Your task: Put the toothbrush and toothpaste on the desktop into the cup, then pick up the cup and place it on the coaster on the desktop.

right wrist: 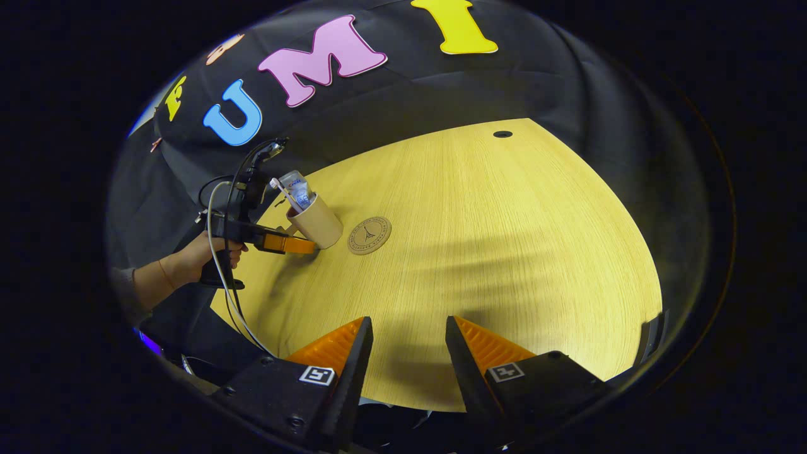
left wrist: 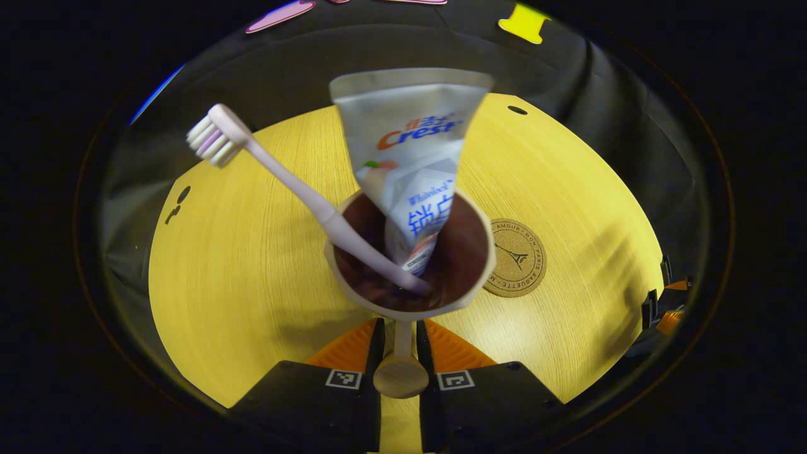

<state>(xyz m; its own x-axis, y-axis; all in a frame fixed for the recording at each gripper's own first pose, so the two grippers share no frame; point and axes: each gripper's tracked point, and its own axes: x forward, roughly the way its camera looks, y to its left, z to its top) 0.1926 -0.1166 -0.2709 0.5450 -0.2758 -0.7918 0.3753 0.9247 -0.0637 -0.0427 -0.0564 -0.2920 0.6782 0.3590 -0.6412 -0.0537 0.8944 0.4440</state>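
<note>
A beige cup (left wrist: 470, 246) with a dark inside stands close before my left gripper (left wrist: 401, 326), which is shut on the cup's handle (left wrist: 401, 372). A pale pink toothbrush (left wrist: 284, 176) leans out of the cup to the left, bristles up. A white toothpaste tube (left wrist: 410, 132) stands in it, crimped end up. The round cork coaster (left wrist: 516, 257) lies on the table just right of the cup. In the right gripper view, the cup (right wrist: 315, 222) sits tilted just left of the coaster (right wrist: 369, 235), and my right gripper (right wrist: 408, 340) is open over the table's near edge, holding nothing.
The yellow wooden table (left wrist: 252, 265) has a small dark hole (left wrist: 517, 110) near its far edge. A person's hand (right wrist: 189, 258) holds the left gripper (right wrist: 287, 244), with cables hanging below it. Black cloth walls stand behind the table.
</note>
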